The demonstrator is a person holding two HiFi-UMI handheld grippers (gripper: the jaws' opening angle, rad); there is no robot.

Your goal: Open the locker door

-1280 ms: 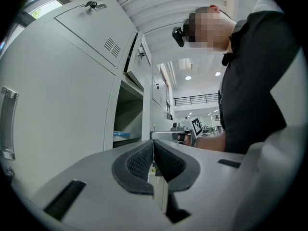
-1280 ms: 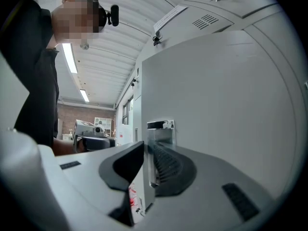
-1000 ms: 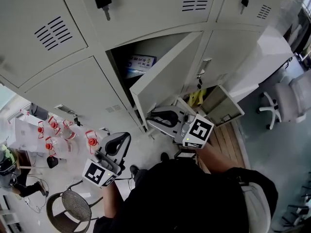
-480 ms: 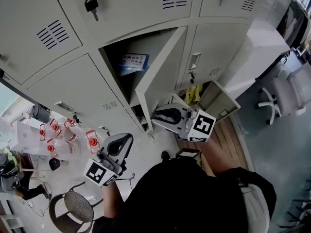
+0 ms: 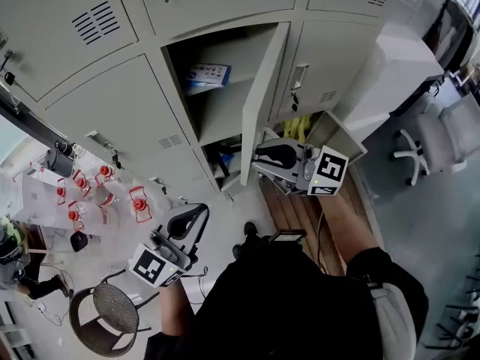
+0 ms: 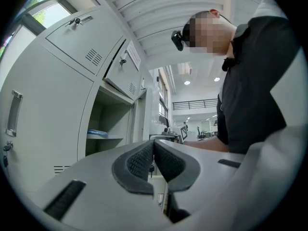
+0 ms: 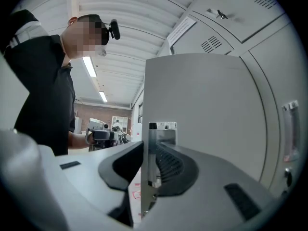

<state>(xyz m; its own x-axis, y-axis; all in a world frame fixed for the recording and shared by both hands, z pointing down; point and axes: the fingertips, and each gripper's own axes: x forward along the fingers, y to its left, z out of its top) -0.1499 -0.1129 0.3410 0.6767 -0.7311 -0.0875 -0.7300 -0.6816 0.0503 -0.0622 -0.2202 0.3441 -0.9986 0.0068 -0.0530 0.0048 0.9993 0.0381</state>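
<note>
The locker door [image 5: 262,103] stands wider than a second ago, swung from a slant across the opening to nearly edge-on. My right gripper [image 5: 259,160], on its free edge, sits further right with it — more of the inner shelf [image 5: 225,115] shows.

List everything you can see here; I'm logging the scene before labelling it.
lockers: several, pale grey, filling the upper part of the head view
locker door: one, pale grey, swung open at the centre
box: one, blue and white, on the shelf inside the open locker
yellow item: one, in the lower open compartment to the right
containers: several, clear with red tops, on the floor at the left
stool: one, brown mesh, bottom left
office chair: one, white, far right
left gripper: one, grey, shut and empty, held low and away from the lockers
right gripper: one, grey, shut on the locker door's edge
</note>
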